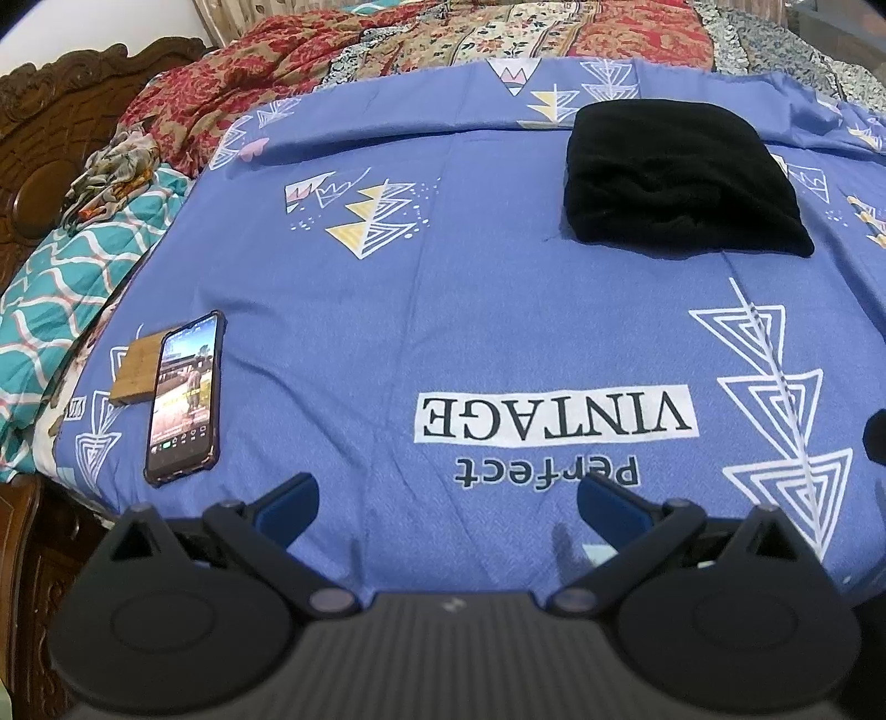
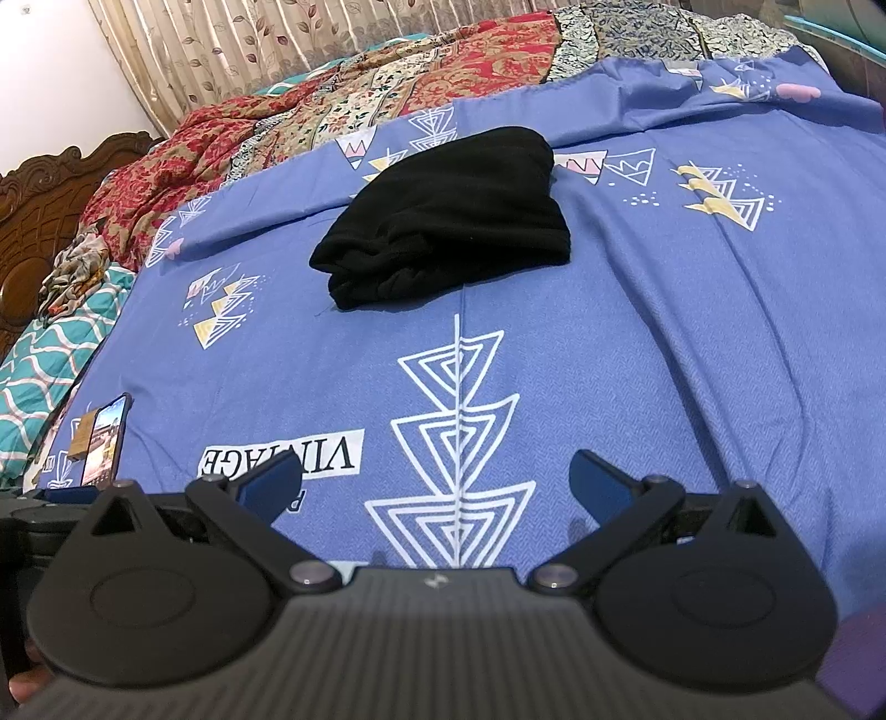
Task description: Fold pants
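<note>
Left wrist view, pants: we see the black soft-knit pants (image 1: 684,180) folded into a thick, roughly rectangular bundle, its near edge showing rolled, bunched layers.
Left wrist view, place: they lie on the blue bedsheet printed with white triangles and the word "VINTAGE" (image 1: 443,310), far from us and to the right, well apart from our tool.
Left wrist view, left gripper: our black left gripper with blue finger pads (image 1: 447,501) hovers near the bed's near edge, spread wide and grasping nothing.
Left wrist view, other things: a dark-cased smartphone with a lit screen (image 1: 185,399) lies at the left, leaning on a small tan wooden block (image 1: 135,368); a red and cream floral quilt (image 1: 343,50) is heaped beyond the sheet.
Right wrist view, pants: the same black bundle (image 2: 448,216) sits near the middle of the sheet (image 2: 692,343), upper centre, with folds stacked at its near left corner.
Right wrist view, right gripper: our black right gripper with blue pads (image 2: 437,484) is released, fingers far apart, above the sheet and clear of the pants.
Right wrist view, other things: the smartphone (image 2: 105,443) shows at the far left; a carved dark wooden headboard (image 2: 33,221) rises behind.
</note>
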The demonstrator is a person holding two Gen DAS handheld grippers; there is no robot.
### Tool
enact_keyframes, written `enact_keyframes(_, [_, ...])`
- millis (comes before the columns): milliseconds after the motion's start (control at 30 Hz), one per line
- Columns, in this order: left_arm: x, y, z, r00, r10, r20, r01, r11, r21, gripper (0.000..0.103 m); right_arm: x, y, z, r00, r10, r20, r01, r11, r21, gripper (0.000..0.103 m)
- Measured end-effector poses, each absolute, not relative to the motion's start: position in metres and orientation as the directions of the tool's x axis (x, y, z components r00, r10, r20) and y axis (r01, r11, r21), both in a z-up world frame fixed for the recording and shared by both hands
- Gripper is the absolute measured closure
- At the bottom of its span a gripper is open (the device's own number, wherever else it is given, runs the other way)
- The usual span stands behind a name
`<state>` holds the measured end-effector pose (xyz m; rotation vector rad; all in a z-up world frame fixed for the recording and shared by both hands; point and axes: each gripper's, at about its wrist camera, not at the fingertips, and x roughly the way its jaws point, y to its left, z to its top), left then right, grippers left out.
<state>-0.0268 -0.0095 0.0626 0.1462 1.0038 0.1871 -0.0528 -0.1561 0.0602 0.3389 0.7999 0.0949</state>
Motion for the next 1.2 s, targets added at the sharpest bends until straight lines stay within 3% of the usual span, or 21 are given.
enact_keyframes(1200, [-0.0304, -0.0116, 0.0681, 0.548, 0.225, -0.805, -0.082, 0.973, 0.217, 0.0, -0.0526, -0.1559, 0.061, 0.697, 0.21, -0.686, 0.043, 0.942, 0.332, 0.0])
